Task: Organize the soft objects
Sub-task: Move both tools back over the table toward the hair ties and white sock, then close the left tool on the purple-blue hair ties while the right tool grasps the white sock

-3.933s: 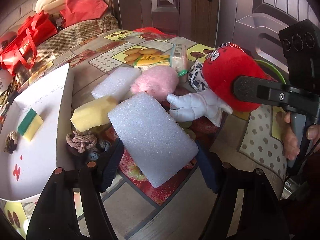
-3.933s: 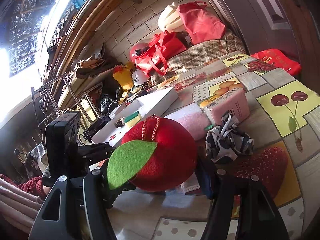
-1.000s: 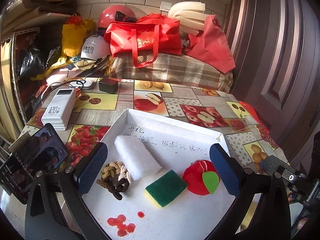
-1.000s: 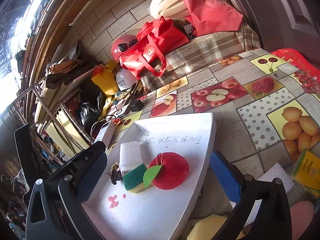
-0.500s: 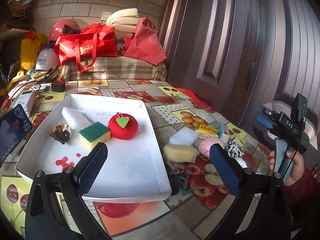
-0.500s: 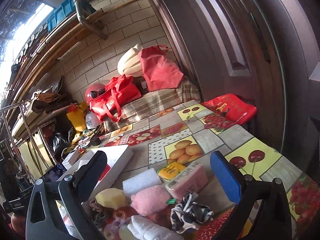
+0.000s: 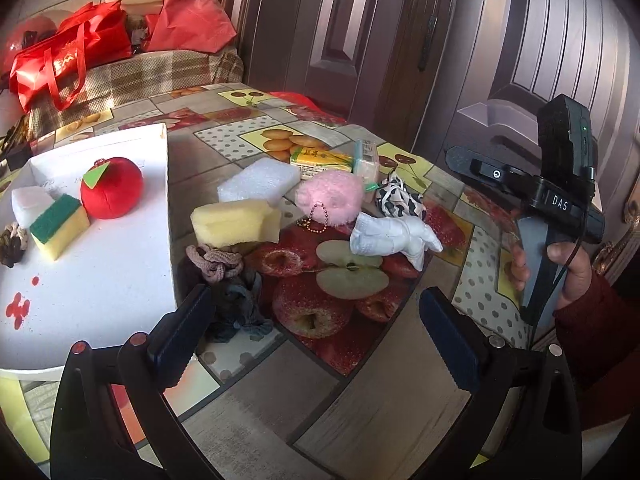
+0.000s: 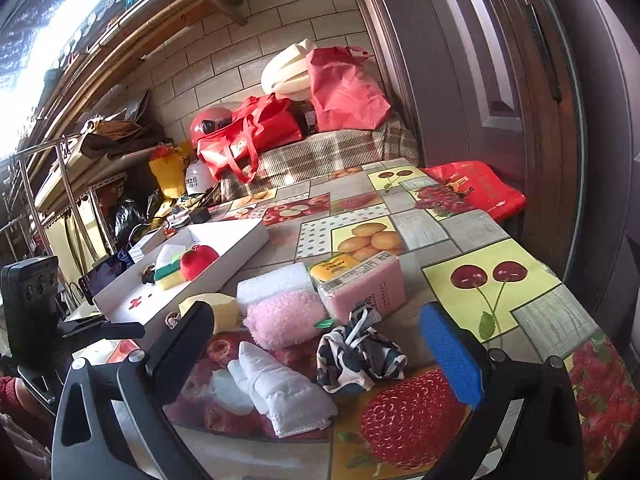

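The white tray (image 7: 120, 280) (image 8: 240, 246) holds a red plush apple (image 7: 112, 192) (image 8: 198, 261), a green-and-yellow sponge (image 7: 60, 226), a white foam block (image 7: 30, 204) and a knotted rope (image 7: 12, 244). To its right on the table lie a yellow sponge (image 7: 234, 224) (image 8: 218, 310), a white foam block (image 7: 260, 182) (image 8: 274, 286), a pink fluffy toy (image 7: 330, 198) (image 8: 286, 320), a white mitten-shaped toy (image 7: 392, 236) (image 8: 280, 392), a black-and-white cloth (image 7: 400, 198) (image 8: 358, 352) and hair ties (image 7: 218, 262). My left gripper (image 7: 320, 332) is open and empty above the table edge. My right gripper (image 8: 320, 356) is open and empty over the mitten and cloth.
A pink tissue pack (image 8: 362, 286) and a yellow packet (image 7: 320, 159) lie behind the soft things. Red bags (image 8: 256, 136) sit on a plaid-covered bench at the back. A dark door (image 7: 360, 40) stands to the right. A phone (image 8: 104, 272) lies left of the tray.
Both grippers have let go of the foam block and the red apple, which now sit in the tray. Both have swung back towards the pile of soft things and come lower.
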Tool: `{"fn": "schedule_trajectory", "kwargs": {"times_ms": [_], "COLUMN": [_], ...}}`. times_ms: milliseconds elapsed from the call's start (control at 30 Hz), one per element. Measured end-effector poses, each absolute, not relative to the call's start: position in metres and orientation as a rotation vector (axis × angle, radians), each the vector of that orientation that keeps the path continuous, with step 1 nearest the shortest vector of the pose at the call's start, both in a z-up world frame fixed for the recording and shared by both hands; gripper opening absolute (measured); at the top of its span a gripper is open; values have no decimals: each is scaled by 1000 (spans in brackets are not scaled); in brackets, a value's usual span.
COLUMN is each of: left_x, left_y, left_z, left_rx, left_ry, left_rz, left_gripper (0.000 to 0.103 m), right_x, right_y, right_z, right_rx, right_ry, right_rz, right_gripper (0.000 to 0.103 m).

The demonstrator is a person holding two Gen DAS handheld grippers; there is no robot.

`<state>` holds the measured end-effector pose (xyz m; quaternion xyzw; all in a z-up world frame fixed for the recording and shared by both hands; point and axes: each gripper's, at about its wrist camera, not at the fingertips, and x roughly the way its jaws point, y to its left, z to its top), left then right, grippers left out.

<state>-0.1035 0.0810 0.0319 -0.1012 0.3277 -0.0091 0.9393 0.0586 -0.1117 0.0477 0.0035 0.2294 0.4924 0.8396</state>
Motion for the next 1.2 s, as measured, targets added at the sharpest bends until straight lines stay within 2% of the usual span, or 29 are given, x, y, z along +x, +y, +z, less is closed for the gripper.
{"fn": "schedule_trajectory", "kwargs": {"times_ms": [367, 500, 667, 900, 967, 1000, 1067, 1133, 1200], "left_x": [-58, -70, -108, -113, -101, -95, -84, -75, -72], "left_y": [59, 43, 43, 66, 58, 52, 45, 43, 44], "left_z": [12, 11, 22, 36, 34, 31, 21, 11, 6], "left_rx": [-136, -218, -244, -209, -161, -127, -86, -76, -75], "left_ry": [832, 862, 789, 740, 761, 782, 827, 870, 903], "left_rz": [9, -232, -223, -45, -45, -33, -20, 2, 17], "left_gripper": [102, 102, 102, 102, 97, 94, 82, 81, 78], "right_x": [68, 65, 63, 36, 28, 25, 23, 24, 26], "right_y": [-118, -116, -113, -85, -75, -70, -61, -53, -46], "right_z": [42, 43, 44, 37, 34, 32, 28, 23, 17], "right_rx": [75, 54, 35, -252, -323, -355, -408, -456, -498], "right_ry": [543, 539, 540, 532, 530, 533, 554, 592, 622], "right_rz": [1044, 1055, 1077, 1200, 1234, 1247, 1278, 1291, 1279], "right_gripper": [103, 103, 103, 103, 102, 101, 88, 78, 76]}}
